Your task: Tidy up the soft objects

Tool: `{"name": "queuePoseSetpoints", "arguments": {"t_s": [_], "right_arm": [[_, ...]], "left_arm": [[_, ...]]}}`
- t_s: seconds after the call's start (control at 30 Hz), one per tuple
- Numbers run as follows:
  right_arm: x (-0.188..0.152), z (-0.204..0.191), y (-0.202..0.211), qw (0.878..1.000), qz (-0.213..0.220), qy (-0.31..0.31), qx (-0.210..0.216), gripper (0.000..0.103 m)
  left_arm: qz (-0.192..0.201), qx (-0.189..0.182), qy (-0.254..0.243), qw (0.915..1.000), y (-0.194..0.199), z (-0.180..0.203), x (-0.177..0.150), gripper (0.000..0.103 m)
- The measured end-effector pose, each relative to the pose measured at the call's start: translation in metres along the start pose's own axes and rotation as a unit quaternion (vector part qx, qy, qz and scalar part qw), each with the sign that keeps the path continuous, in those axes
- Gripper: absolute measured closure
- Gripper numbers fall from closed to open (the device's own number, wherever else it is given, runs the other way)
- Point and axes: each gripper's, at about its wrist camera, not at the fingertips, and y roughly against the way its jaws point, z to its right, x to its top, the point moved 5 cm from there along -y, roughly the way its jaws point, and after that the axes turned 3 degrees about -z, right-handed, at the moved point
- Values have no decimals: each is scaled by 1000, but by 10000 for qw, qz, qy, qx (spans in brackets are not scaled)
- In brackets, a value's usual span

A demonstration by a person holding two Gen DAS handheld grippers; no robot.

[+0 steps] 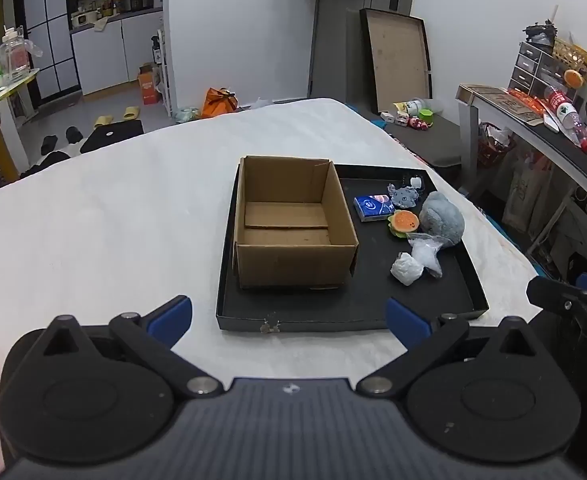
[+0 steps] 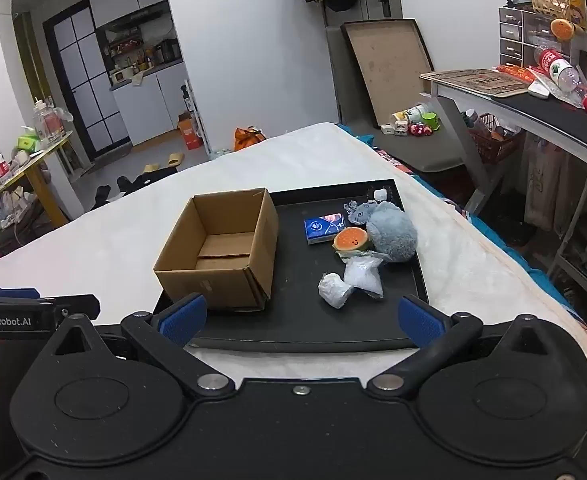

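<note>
Fingers on both your grippers are spread wide with nothing between them: the left gripper (image 1: 289, 318) hangs short of the black tray (image 1: 469, 276), the right gripper (image 2: 299, 318) over its near edge. On the tray, the open cardboard box (image 1: 293, 264) is empty; the soft things sit huddled beside it: a grey plush toy (image 2: 393, 232), an orange burger toy (image 2: 351, 239), a blue tissue pack (image 2: 324, 225), a clear crinkled bag (image 2: 363, 276) and a white wad (image 2: 333, 290). Because they touch, you could snag two at once or drag a neighbour off the tray onto the bed (image 1: 113, 220). The light box may slide if you bump its wall.
</note>
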Motion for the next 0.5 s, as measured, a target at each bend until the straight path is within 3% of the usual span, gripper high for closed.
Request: {"name": "queuePoseSetpoints", "arguments": {"t_s": [0.5], "right_arm": [[1, -1, 0, 10000, 29, 70, 58, 0]], "left_arm": [[-14, 23, -60, 10000, -2, 5, -2, 1]]}}
